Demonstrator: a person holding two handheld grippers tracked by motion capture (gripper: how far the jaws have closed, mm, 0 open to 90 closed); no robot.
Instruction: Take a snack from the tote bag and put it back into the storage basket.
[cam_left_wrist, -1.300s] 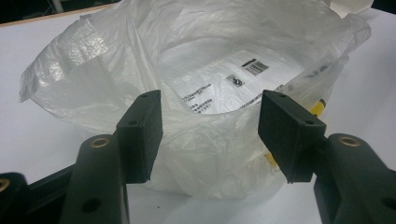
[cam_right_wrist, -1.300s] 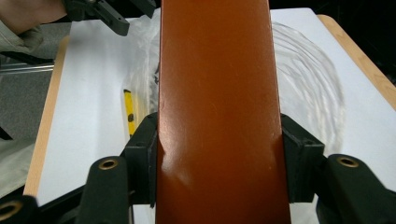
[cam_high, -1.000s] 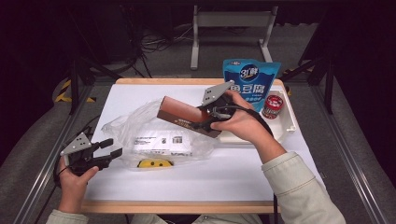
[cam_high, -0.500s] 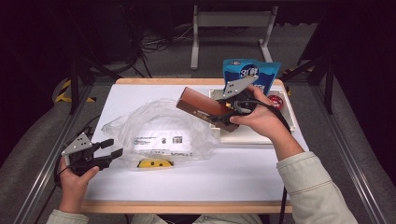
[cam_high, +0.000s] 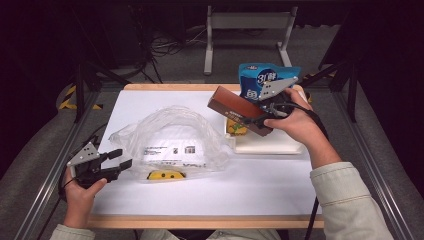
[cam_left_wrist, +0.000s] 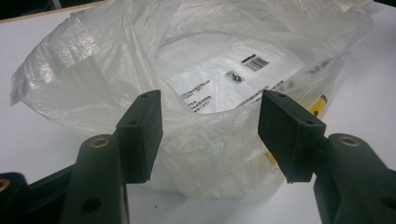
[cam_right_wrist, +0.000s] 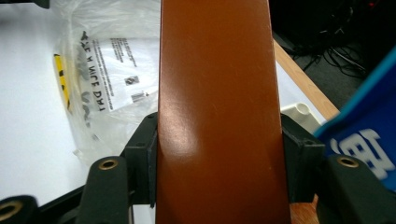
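- The blue pouch (cam_high: 265, 82) at the far right of the table carries a large white "30" with Chinese characters beside and below it, too small to read.
- The clear plastic bag (cam_high: 172, 137) bears a white printed sheet (cam_left_wrist: 229, 77) with a barcode, a small square symbol and lines of fine print that cannot be made out.
- In the right gripper view, large dark letters on the bag appear upside down and stay illegible.

A long reddish-brown box (cam_high: 239, 110) with a smooth, slightly glossy face is hanging tilted above the white tray's (cam_high: 270, 148) left end, while a crumpled clear plastic bag (cam_high: 172, 137) is lying puffed open mid-table, mouth facing left.
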